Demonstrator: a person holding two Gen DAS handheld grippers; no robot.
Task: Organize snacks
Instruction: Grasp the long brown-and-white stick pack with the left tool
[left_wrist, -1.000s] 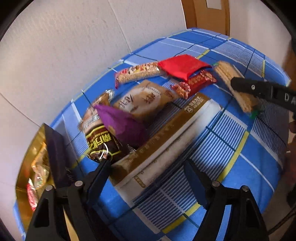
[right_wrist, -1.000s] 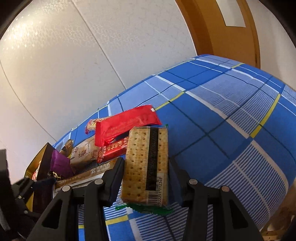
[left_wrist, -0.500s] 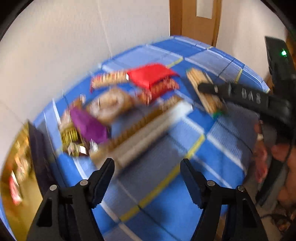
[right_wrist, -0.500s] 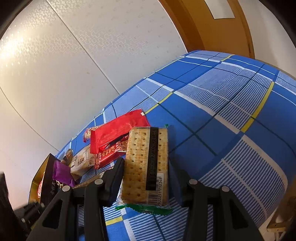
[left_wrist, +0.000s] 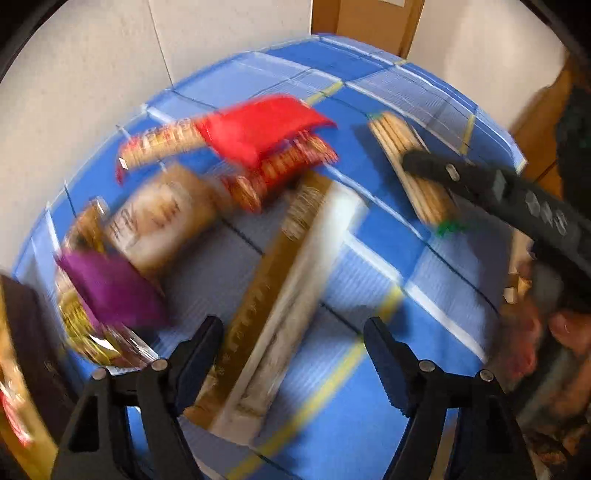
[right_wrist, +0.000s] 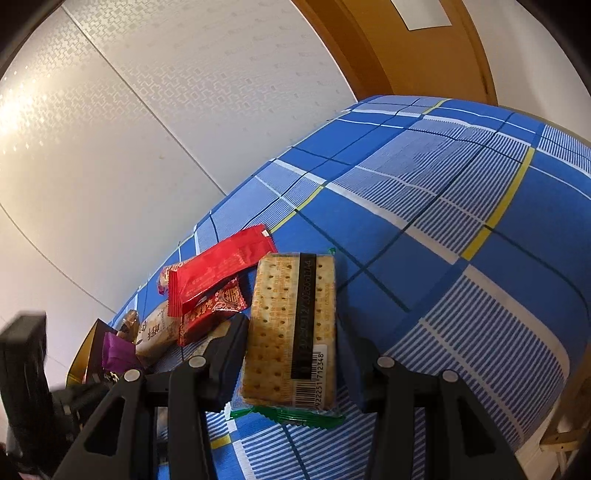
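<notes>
My right gripper (right_wrist: 291, 350) is shut on a clear-wrapped cracker pack (right_wrist: 291, 328) with a green end, holding it by its long sides just above the blue checked cloth. The same pack (left_wrist: 413, 173) shows in the blurred left wrist view with a right finger over it. My left gripper (left_wrist: 293, 343) is open and empty above a long gold-and-white box (left_wrist: 280, 295). Beyond lie a red pouch (left_wrist: 258, 129), a red-and-gold packet (left_wrist: 284, 170), a beige packet (left_wrist: 162, 218) and a purple packet (left_wrist: 110, 288).
An open gold-lined dark box (left_wrist: 22, 362) with snacks inside sits at the left edge. The table (right_wrist: 461, 206) stands against a white wall, with a wooden door behind. The red pouch (right_wrist: 218, 262) lies left of the cracker pack.
My left gripper has pulled back and swung right, and its view is blurred by motion. My right gripper has kept its hold on the cracker pack and shifted slightly.
</notes>
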